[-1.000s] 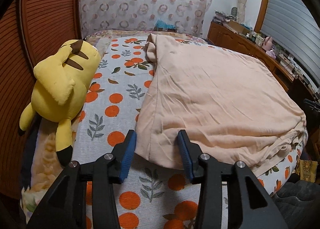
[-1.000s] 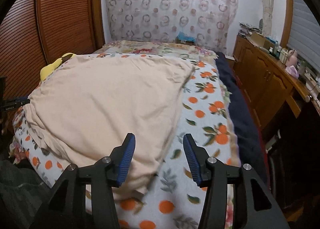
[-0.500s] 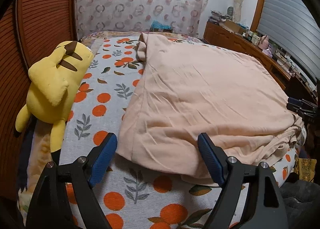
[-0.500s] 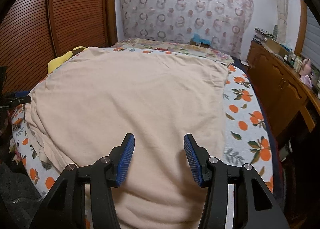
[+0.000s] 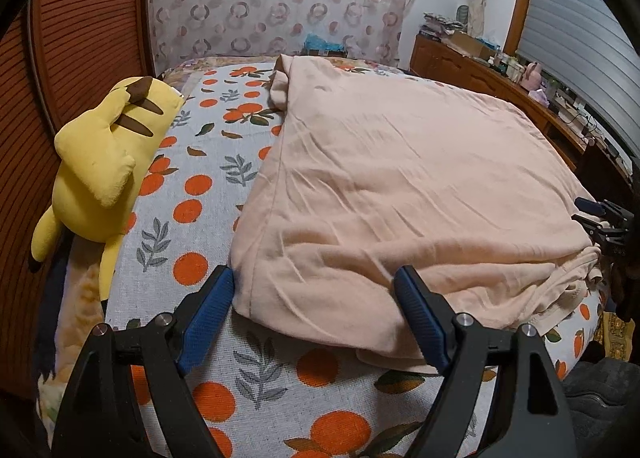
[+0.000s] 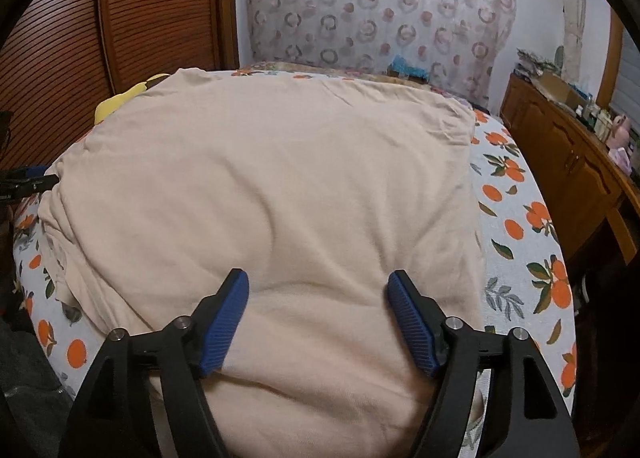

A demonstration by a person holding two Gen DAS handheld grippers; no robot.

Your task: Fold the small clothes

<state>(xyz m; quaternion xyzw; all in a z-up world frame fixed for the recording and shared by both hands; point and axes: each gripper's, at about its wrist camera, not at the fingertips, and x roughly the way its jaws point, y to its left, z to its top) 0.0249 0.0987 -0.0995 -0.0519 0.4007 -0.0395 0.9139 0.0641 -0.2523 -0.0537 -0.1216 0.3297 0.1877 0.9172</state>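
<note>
Left gripper (image 5: 314,314): jaws wide apart, holding nothing, straddling the near-left corner of the peach garment (image 5: 400,186), blue pads just off the cloth edge. Likely lined up that way to bite the corner for the next fold.

Right gripper (image 6: 318,318): jaws also spread wide, empty, poised above the garment's near-right part; cloth fills the gap between the pads but isn't pinched. Cannot tell if the tips touch the fabric.

The garment (image 6: 272,198) lies spread mostly flat on the orange-print bedsheet (image 5: 192,194), mild wrinkles, its near-right edge bunched in layers close to where the right gripper shows in the left view. Looks like it's been laid out square so both near corners are reachable at once. Fold not yet started, as far as the layout suggests.

Yellow plush toy (image 5: 104,162) sits left of the garment, well apart, against the wooden louvered door (image 5: 72,58). Wooden dresser (image 6: 568,162) is right of the garment, off the bed.
</note>
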